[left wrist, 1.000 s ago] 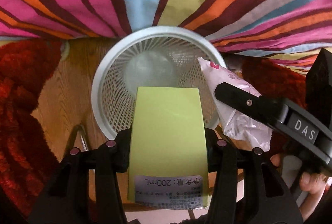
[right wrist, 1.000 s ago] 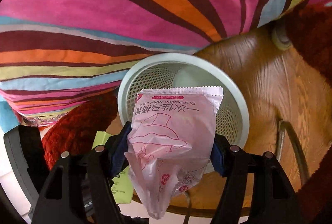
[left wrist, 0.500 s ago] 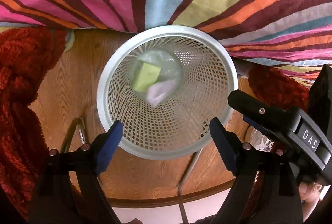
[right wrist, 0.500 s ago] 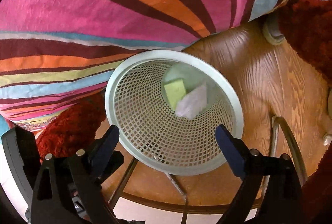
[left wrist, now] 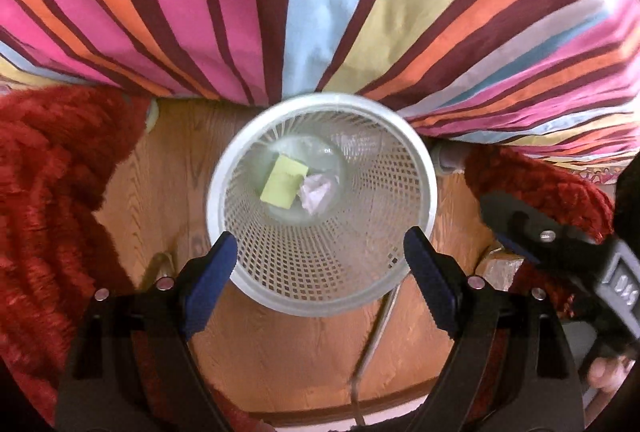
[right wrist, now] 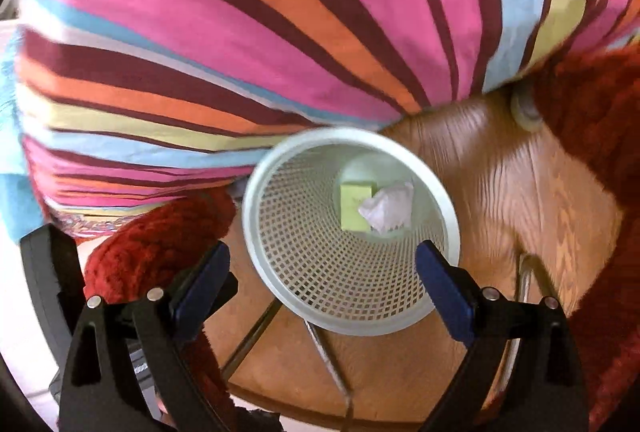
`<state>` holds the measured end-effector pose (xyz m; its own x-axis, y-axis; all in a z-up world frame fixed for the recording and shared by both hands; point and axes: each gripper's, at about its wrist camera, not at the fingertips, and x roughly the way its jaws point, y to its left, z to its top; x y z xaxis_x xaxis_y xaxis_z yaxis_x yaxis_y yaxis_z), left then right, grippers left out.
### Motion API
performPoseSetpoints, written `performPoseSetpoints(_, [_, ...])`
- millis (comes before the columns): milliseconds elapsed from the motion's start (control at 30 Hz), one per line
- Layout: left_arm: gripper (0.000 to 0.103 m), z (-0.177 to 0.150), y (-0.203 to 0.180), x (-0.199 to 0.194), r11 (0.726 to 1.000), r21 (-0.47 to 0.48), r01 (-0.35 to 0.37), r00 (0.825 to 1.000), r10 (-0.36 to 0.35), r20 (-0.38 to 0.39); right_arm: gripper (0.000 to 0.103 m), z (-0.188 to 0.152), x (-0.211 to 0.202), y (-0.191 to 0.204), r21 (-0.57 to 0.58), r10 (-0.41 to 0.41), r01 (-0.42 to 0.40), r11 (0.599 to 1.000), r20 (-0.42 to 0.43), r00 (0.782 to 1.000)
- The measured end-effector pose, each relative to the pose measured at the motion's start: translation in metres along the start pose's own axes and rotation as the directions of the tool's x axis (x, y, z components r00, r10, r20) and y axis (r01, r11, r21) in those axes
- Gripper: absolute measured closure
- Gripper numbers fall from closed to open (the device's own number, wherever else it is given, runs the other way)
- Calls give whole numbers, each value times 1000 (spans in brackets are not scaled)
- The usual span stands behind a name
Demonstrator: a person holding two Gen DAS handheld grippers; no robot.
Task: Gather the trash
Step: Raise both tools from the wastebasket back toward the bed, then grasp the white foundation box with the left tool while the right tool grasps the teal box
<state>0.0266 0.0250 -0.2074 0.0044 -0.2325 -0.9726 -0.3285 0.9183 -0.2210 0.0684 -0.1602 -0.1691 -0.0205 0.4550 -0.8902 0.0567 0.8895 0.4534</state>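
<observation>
Two empty grippers hanging over a white mesh wastebasket; trash lying at its bottom.

Left gripper and right gripper are both showing fingers spread wide apart, gripping nothing. Wastebasket is standing on the wood floor. Inside, green carton is lying with its long axis running 1-to-7 o'clock; crumpled pink wrapper is touching it at 3 o'clock. Striped bedding is hanging beyond.

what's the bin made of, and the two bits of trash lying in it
Bin: likely white moulded plastic, smooth matte rim, regular square mesh wall. Green carton: looks like coated card, flat faces, crisp edges. Pink-white packet: thin plastic film, crumpled, slightly glossy.
</observation>
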Motion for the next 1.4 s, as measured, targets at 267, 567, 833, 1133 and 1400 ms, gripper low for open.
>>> performPoseSetpoints(267, [20, -3, -10, -65, 993, 73, -89, 969, 69, 237, 13, -4, -73, 23, -194, -66, 117, 974, 252, 965])
performPoseSetpoints(567, [20, -6, -35, -117, 984, 134, -120, 904, 52, 424, 14, -1, -135, 46, -340, -29, 241, 909, 527, 850])
performPoseSetpoints(833, [20, 5, -71, -153, 981, 187, -58, 844, -51, 533, 14, 18, -172, 44, -377, 13, 299, 877, 640, 768])
performPoseSetpoints(1133, [20, 42, -108, -163, 987, 151, -46, 814, -51, 579, 14, 59, -198, 36, -406, 39, 324, 854, 672, 740])
performPoseSetpoints(1400, [20, 77, -130, -160, 996, 89, -32, 800, -28, 600, 14, 103, -200, 30, -468, 46, 355, 809, 652, 756])
